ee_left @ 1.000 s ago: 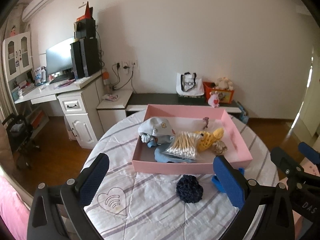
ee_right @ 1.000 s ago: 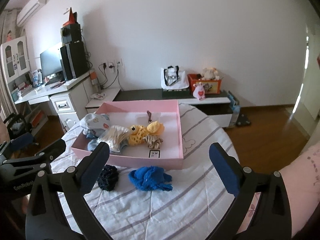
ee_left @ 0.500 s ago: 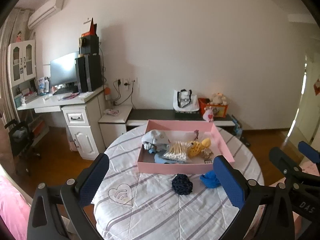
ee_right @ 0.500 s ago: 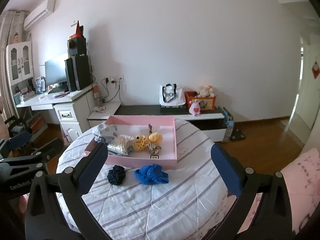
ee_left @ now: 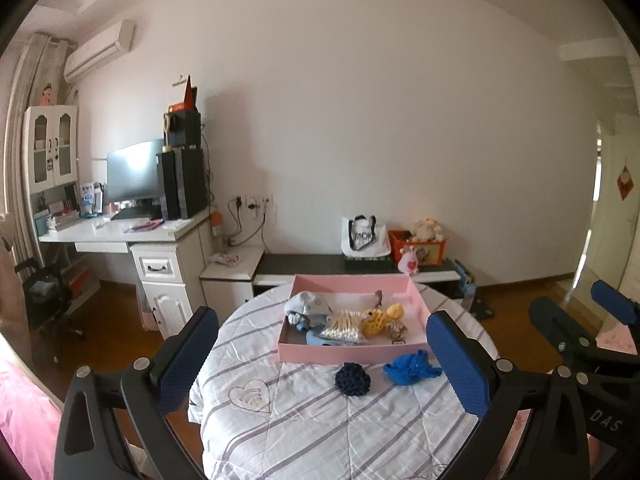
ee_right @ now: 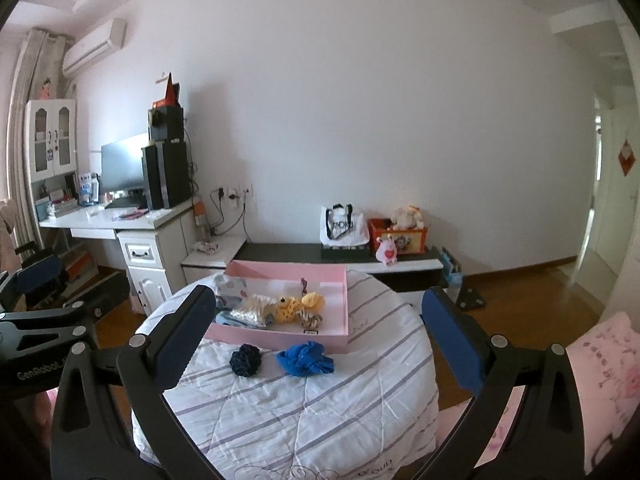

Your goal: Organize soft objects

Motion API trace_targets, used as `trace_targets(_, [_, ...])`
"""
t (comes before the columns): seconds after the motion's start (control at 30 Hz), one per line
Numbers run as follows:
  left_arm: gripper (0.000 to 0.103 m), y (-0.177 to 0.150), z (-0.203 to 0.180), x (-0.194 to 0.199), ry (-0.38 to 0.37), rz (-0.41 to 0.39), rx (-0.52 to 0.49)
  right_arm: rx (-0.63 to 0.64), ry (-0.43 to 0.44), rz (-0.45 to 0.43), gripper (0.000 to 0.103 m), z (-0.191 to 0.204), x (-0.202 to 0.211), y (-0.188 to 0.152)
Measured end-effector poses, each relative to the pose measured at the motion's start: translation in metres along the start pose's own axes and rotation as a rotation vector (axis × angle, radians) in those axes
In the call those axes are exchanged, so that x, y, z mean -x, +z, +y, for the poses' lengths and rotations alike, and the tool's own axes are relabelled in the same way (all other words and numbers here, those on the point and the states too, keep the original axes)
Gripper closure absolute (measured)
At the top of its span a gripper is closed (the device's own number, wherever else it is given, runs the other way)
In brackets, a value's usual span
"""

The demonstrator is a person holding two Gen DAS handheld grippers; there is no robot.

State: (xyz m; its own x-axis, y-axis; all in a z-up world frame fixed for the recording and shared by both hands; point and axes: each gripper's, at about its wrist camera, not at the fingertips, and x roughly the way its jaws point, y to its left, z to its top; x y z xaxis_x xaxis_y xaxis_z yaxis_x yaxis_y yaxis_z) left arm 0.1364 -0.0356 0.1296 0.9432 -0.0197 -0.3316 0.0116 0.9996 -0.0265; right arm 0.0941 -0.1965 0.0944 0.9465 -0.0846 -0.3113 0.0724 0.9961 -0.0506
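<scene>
A pink tray (ee_left: 418, 305) (ee_right: 288, 270) sits on a round table with a striped white cloth (ee_left: 320, 420) (ee_right: 304, 408). Inside lie a pale baby hat (ee_left: 309, 303), a bag of cotton swabs (ee_left: 346, 325) (ee_right: 256, 309) and a yellow crocheted toy (ee_left: 380, 320) (ee_right: 294, 307). In front of the tray rest a dark navy knitted ball (ee_left: 352, 377) (ee_right: 245, 359) and a blue knitted piece (ee_left: 412, 368) (ee_right: 306, 363). My left gripper (ee_left: 322, 360) and right gripper (ee_right: 316, 344) are both open and empty, held high and well back from the table.
A white desk (ee_left: 120, 236) with a monitor and black speakers stands at the left wall. A low dark bench (ee_left: 340, 270) behind the table carries a tote bag, an orange box and plush toys. Pink bedding (ee_right: 600, 364) lies at the right. Wooden floor surrounds the table.
Both grippers have pulled back and upward from the table, so the tray and knitted pieces look smaller and farther. Nothing on the table moved; both grippers stayed open.
</scene>
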Motion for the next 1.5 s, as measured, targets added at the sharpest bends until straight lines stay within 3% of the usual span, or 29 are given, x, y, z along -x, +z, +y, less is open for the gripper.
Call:
trace_targets(0.53, [0.000, -0.016, -0.009, 0.058, -0.001, -0.116, -0.005, 0.000, -0.024, -0.128, 0.000, 0.000, 0.056, 0.006])
trace_targets(1.5, [0.000, -0.030, -0.012, 0.055, 0.002, -0.117, 0.002, 0.000, -0.035, -0.144, 0.000, 0.006, 0.071, 0.005])
